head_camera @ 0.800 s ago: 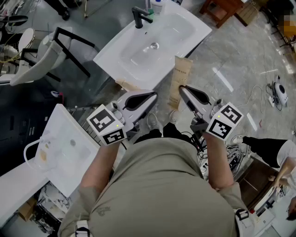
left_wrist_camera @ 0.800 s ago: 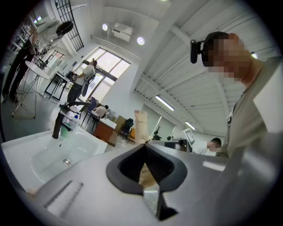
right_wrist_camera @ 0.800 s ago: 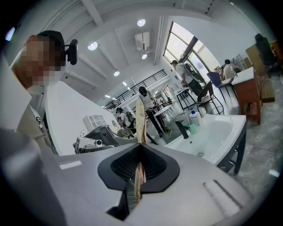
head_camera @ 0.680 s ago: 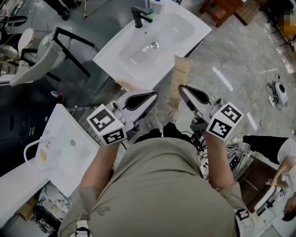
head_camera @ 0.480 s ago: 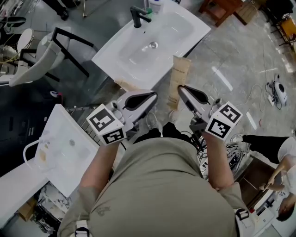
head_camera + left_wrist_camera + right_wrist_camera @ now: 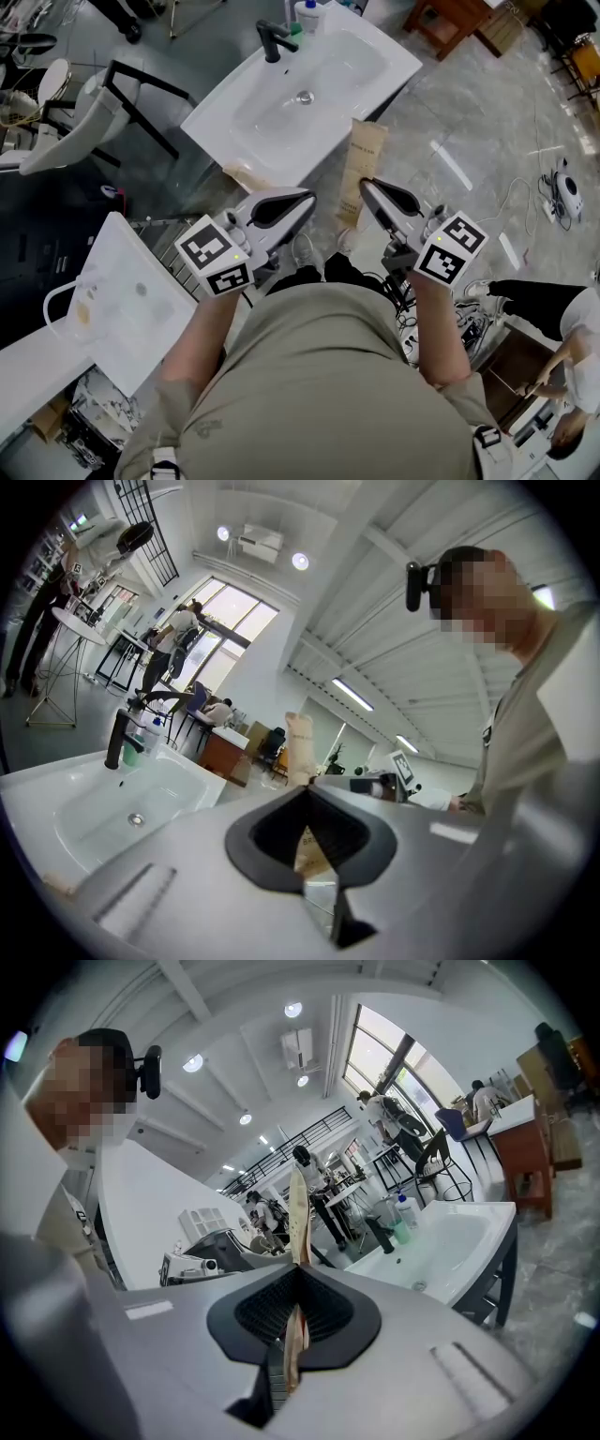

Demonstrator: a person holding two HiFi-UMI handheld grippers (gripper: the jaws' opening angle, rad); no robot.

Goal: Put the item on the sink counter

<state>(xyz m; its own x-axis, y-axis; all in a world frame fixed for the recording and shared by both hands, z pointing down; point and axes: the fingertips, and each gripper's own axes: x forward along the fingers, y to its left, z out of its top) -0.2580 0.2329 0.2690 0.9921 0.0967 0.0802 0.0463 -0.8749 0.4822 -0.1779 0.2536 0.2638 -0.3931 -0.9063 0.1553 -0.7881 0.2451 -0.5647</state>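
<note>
We had one brown paper bag (image 6: 361, 159), and the right gripper (image 6: 366, 185) had it pinched by its lower end, jaws squeezed onto it. In the right gripper view the bag (image 6: 298, 1208) stood edge-on, sticking up past the jaw tips. There was dark print down its face, but it was too small for us to read.

The left gripper (image 6: 309, 197) had its jaws closed together with nothing between them. In the left gripper view the bag just showed behind the tips, off to the side. Each gripper carried one cube with black-and-white square markers, so two cubes total, with patterns and no letters.

The bag wasn't on the sink counter (image 6: 398, 52) yet. It was up in the air over the floor, just off the near edge of the white basin.

Counting the rest: two white sinks, the far one plus another (image 6: 122, 272) at our left. There was one black faucet (image 6: 272, 39) on the far sink and two bottles (image 6: 307, 14) beside it, one white pump bottle and one green. We couldn't read their labels.
</note>
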